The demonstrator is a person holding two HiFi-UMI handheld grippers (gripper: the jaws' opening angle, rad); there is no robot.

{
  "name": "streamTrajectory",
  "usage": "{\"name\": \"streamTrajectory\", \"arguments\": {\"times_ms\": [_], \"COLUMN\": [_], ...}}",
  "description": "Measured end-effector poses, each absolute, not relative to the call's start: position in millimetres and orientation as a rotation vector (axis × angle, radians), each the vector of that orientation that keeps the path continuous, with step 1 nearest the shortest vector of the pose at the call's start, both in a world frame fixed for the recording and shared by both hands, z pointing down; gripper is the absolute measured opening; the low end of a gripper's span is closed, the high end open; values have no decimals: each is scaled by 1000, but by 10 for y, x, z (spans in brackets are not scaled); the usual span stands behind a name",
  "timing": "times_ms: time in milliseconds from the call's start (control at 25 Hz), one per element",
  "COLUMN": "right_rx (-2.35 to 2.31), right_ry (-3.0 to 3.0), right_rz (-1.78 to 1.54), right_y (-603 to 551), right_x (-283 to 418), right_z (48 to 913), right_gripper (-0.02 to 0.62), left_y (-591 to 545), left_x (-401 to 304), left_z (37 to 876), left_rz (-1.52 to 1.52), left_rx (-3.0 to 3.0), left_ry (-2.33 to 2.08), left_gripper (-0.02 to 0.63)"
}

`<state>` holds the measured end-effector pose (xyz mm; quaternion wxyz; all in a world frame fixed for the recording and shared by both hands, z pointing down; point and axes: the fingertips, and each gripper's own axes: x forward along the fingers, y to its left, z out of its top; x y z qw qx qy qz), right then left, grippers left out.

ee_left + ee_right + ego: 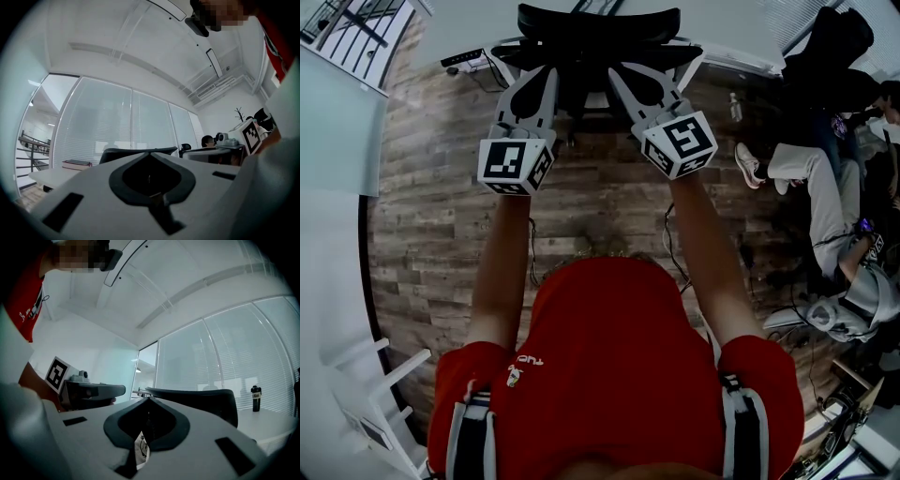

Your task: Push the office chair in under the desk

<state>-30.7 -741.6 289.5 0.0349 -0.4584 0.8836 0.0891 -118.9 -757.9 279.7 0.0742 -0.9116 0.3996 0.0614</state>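
The black office chair (598, 33) stands at the far edge of the head view, its backrest towards me, against the white desk (741, 54). My left gripper (546, 75) and right gripper (619, 75) reach side by side to the backrest. Both are shut, with nothing between their jaws. I cannot tell whether the tips press on the chair. The left gripper view looks over the shut left gripper (150, 153) to the backrest's top edge (131, 152). Past the shut right gripper (149, 400), the right gripper view shows the backrest (206, 400).
A seated person (820, 178) and gear fill the right side. A power strip (464, 61) and cables lie on the wood floor. A white rack (375, 394) stands at lower left. On the desk are a book (76, 164) and a dark bottle (255, 398).
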Motion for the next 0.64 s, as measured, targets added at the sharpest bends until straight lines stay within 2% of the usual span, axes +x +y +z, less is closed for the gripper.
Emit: {"name": "streamTrajectory", "arguments": {"times_ms": [640], "right_rx": [-1417], "right_ry": [2724], "right_rz": [278], "right_y": [-7447], "right_x": [-249], "right_z": [2906], "right_gripper": [25], "left_y": [-7615], "left_x": [-1182], "left_z": [2803], "left_rz": [196], "left_rx": [-2734], "left_ry": [1209], "left_gripper": [9]}}
